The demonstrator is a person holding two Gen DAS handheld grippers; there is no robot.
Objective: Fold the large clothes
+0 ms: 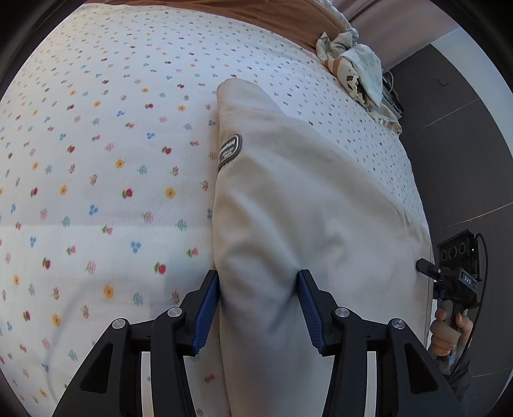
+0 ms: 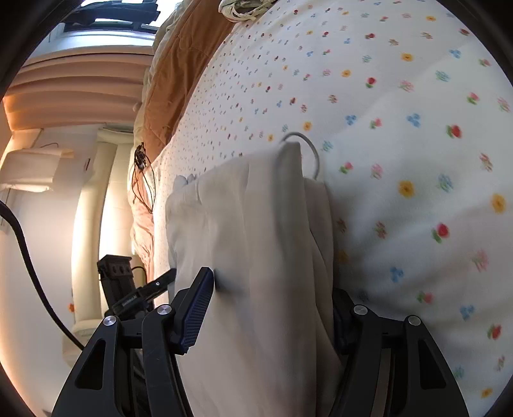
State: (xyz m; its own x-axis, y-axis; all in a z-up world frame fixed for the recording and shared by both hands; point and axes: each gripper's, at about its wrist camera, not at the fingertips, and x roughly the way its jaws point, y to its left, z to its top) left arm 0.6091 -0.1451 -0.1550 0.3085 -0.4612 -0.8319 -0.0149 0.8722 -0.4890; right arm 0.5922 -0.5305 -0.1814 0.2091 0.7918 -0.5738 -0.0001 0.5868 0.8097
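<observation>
On the bed: a cream garment (image 1: 304, 205) lies on the flowered sheet (image 1: 96, 160), gathered into a long narrow band, near the sheet's edge
Garment detail: dark oval patch (image 1: 229, 152) on the band's side facing the open sheet; a grey cord loop (image 2: 312, 154) shows at its far end in the right wrist view
Left gripper (image 1: 258, 308): jaws part open, both blue pads pressed into a bunched fold of the garment, so it has hold of it
Right gripper (image 2: 272, 308): jaws about half apart, thick layers of the garment between them; one pad dents the cloth, the other is hidden behind it, so it looks gripped
Beyond the garment: brown blanket (image 1: 272, 16) and a crumpled patterned cloth (image 1: 356, 70) at the sheet's far end
Done, as I judge: lengthwise folds made, garment narrowed
Left: likely folding the band across its length and smoothing it flat
</observation>
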